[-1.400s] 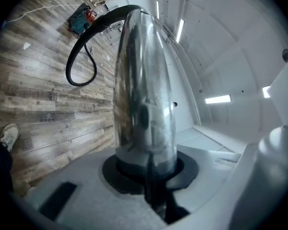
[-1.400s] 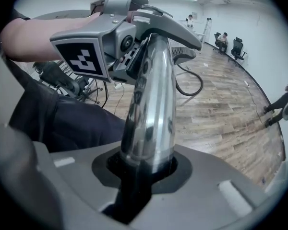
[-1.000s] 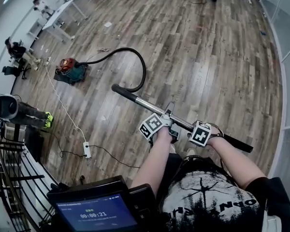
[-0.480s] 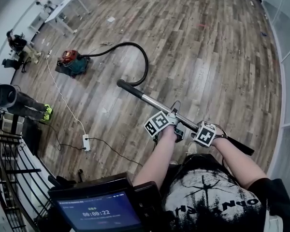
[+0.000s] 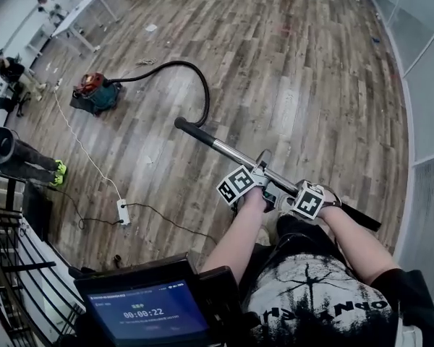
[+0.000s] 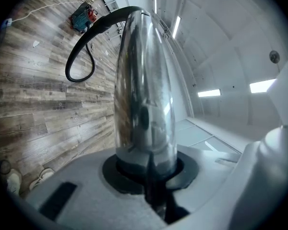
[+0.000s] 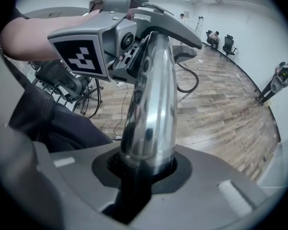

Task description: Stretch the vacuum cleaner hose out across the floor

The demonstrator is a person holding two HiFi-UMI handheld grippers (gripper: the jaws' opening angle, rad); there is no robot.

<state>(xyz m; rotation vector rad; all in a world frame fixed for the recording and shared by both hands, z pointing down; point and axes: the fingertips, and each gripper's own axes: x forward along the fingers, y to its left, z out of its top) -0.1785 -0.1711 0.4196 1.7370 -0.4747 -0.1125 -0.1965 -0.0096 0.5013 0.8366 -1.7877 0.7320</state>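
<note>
The black vacuum hose (image 5: 173,62) is lying on the wood floor (image 5: 311,85) at the far left. It is arching from the red-and-teal canister vacuum (image 5: 94,94) out to the right, then hooking back toward the near side to join the dark far end of the chrome wand (image 5: 231,154). So the hose is bending into a hook rather than running straight, and most of its slack is sitting in that curve.

The wand is pointing along a diagonal, from near right by the person's body to far left, where the hose begins. Both grippers are clamping this tube. The left gripper (image 5: 260,185) is grasping it farther along, nearer the hose, and its own view is showing the chrome tube running straight out from between its clenched jaws toward the loop. The right gripper (image 5: 305,199) is grasping the tube just behind, close beside the left one, with a black section of the wand (image 5: 362,219) sticking out past it at the near right.

The canister is lying well apart from the grippers, off to the far left. To draw the hook out, the wand will likely need carrying away from the canister, toward the open floor on the right.

A white cable (image 5: 79,139) is trailing from the canister to a power strip (image 5: 121,212) at the near left.
</note>
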